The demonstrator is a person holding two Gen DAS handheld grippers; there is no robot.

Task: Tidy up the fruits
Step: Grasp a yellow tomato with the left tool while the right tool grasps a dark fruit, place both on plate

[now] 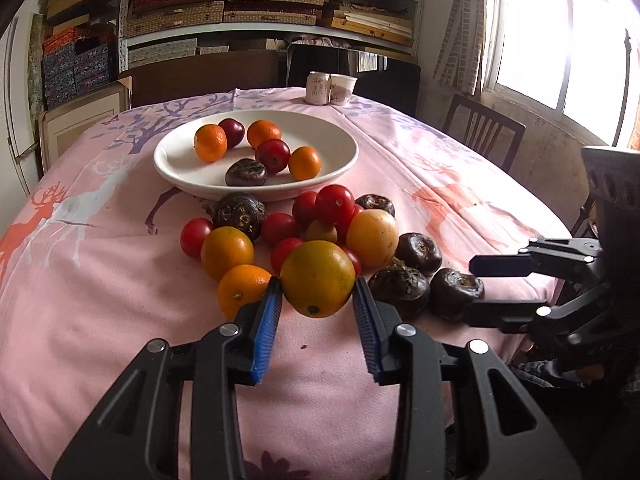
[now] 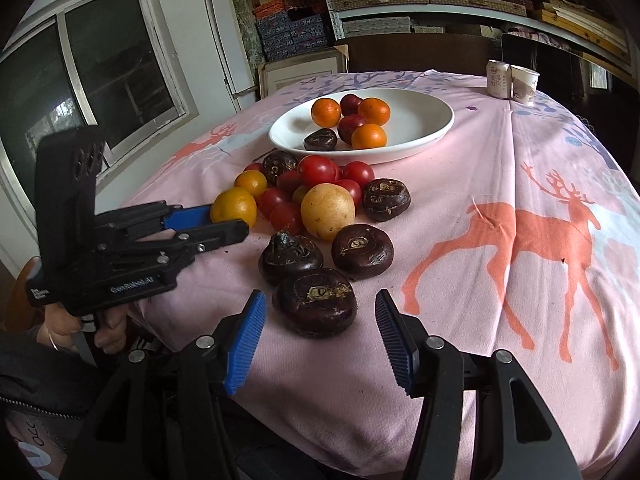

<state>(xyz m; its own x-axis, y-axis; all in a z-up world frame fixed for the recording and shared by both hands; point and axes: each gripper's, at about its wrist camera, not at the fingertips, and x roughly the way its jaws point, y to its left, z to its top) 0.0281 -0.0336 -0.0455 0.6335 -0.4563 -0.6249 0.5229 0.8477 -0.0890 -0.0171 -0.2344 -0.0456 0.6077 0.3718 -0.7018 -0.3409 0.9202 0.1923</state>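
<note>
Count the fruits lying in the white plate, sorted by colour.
In the white plate:
Orange fruits: 3
Red fruits: 2
Dark brown fruit: 1
Total: 6

A can (image 1: 317, 88) and a paper cup (image 1: 342, 89) stand touching at the far edge of the pink deer-print cloth (image 2: 540, 184). Beyond are shelves (image 1: 276, 4) of boxes, a chair (image 1: 484, 132) and a window (image 1: 560, 40).

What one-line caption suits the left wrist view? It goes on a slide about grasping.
Left gripper clamps an orange from the loose fruit pile below the white plate.
</note>
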